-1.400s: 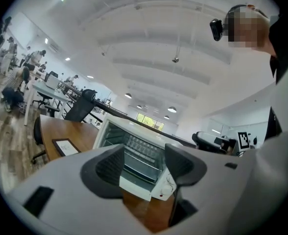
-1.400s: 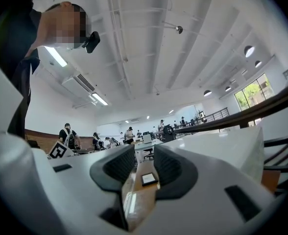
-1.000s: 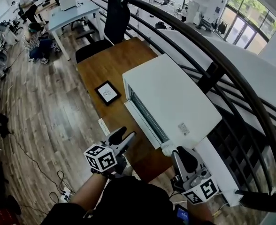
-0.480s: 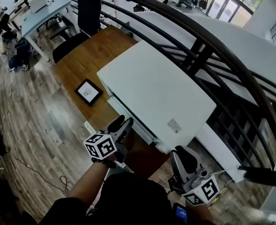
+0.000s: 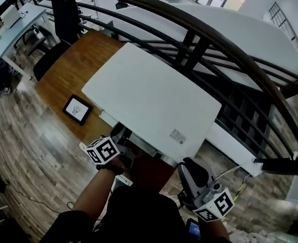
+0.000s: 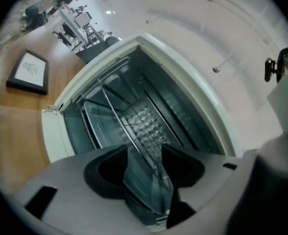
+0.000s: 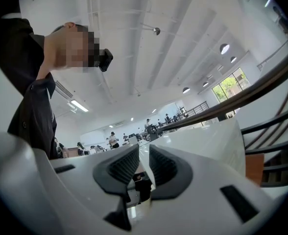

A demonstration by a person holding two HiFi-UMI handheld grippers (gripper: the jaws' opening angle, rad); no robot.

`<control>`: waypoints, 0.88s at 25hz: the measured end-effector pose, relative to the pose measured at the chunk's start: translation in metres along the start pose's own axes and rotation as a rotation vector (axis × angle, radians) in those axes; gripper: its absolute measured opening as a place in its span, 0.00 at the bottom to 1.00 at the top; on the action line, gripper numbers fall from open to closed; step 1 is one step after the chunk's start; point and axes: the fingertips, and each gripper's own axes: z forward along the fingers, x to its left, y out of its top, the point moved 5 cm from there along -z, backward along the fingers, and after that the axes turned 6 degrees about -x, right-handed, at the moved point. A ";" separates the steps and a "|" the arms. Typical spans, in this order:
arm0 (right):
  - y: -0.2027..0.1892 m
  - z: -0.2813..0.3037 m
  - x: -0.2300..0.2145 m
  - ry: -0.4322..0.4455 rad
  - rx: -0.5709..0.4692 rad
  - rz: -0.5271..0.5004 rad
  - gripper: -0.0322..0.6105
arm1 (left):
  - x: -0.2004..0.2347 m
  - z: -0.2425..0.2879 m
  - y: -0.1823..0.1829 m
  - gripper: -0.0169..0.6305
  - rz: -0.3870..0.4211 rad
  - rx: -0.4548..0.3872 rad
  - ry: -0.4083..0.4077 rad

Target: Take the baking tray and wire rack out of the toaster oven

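Observation:
The white toaster oven (image 5: pixel 149 97) stands on a wooden table (image 5: pixel 83 59). My left gripper (image 5: pixel 122 134) points into its front, below the top edge. In the left gripper view the oven's dark inside shows a wire rack (image 6: pixel 134 119) and a tray (image 6: pixel 92 124) beneath it. The left gripper (image 6: pixel 145 153) has just been closing a little, and its jaws still stand apart. A thin metal bar (image 6: pixel 115 109) runs down between them, touching neither pad. My right gripper (image 5: pixel 189 167) hangs off the oven's near right corner. Its jaws (image 7: pixel 144 155) leave only a narrow slit with nothing in it.
A small black-framed picture (image 5: pixel 77 109) lies on the table left of the oven. A dark curved railing (image 5: pixel 199 34) runs close behind the oven, and a black chair (image 5: pixel 63 4) stands at the table's far end. The wood floor (image 5: pixel 32 161) spreads to the left.
My left gripper has moved forward from the table's near edge up to the oven's front. The head view has swung, so the oven now fills the middle. The right gripper has barely moved.

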 end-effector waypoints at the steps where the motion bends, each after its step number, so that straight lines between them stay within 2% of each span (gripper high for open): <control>1: 0.001 0.000 -0.001 -0.013 -0.001 -0.002 0.14 | 0.000 0.004 0.000 0.37 -0.010 0.005 -0.007; 7: 0.003 0.001 -0.008 -0.089 -0.008 -0.017 0.13 | 0.000 0.025 -0.006 0.37 -0.028 0.058 -0.047; 10: 0.002 0.002 -0.006 -0.132 -0.006 -0.038 0.12 | 0.002 0.032 -0.008 0.30 -0.059 0.076 -0.061; 13: 0.001 0.003 -0.004 -0.184 -0.006 -0.056 0.12 | 0.004 0.035 -0.009 0.12 -0.123 0.087 -0.071; 17: -0.001 0.005 0.001 -0.244 -0.017 -0.071 0.12 | 0.006 0.031 -0.007 0.08 -0.203 0.093 -0.100; 22: -0.018 0.010 0.019 -0.287 -0.014 -0.066 0.12 | 0.011 0.011 -0.008 0.07 -0.251 0.125 -0.115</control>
